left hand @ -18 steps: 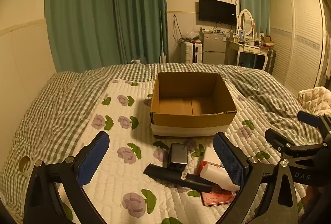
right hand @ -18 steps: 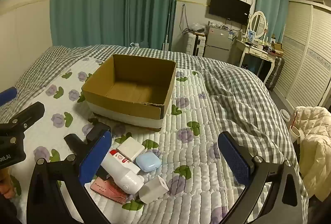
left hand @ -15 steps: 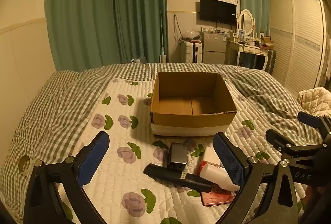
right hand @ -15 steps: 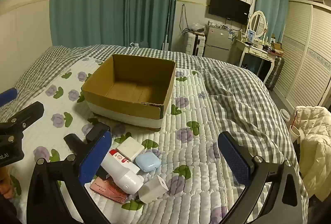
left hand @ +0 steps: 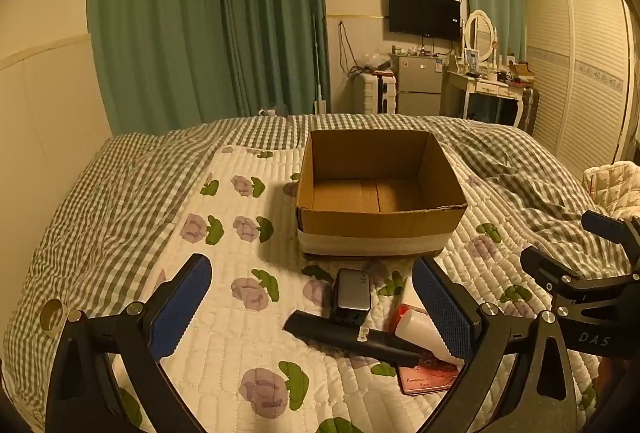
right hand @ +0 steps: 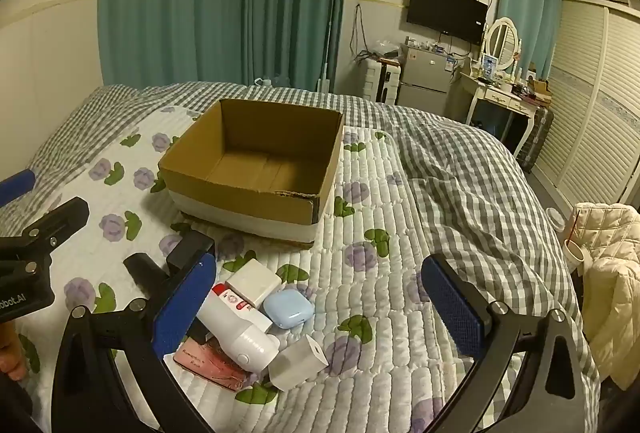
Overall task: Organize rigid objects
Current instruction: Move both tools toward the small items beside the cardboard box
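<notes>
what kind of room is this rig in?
A home bedroom: the work surface is a bed with a checked duvet, and a wall TV, vanity mirror and louvred wardrobe stand behind.
</notes>
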`<state>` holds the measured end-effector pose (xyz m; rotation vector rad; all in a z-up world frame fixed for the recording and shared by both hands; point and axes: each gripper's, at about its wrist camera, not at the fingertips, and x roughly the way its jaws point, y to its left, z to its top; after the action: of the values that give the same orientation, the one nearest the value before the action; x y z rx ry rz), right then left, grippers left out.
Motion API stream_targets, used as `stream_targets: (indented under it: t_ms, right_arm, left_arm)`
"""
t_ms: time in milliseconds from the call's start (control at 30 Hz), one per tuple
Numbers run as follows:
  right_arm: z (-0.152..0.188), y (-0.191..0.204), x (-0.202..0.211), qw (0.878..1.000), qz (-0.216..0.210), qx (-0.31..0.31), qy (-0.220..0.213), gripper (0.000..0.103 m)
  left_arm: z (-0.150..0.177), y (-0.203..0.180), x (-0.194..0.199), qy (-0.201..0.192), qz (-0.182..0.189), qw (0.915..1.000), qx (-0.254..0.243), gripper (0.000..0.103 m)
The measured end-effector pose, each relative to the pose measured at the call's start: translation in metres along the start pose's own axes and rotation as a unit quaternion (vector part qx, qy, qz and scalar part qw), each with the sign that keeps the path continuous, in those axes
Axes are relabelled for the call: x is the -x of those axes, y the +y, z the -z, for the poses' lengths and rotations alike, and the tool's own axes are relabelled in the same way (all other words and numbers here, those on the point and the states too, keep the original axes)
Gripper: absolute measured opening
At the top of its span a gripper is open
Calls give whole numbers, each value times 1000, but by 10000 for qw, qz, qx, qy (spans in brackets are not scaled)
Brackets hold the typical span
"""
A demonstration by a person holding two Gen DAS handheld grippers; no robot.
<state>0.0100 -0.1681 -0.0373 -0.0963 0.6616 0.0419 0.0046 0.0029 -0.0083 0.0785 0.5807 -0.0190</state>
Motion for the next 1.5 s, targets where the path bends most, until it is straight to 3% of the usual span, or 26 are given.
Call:
stream_targets:
  t_ms: [1500]
  right_arm:
    - [6, 15, -8, 9993, -102, 283, 216, 103]
  left_arm:
    - [5, 3, -4, 80, -7, 10000, 40, 102]
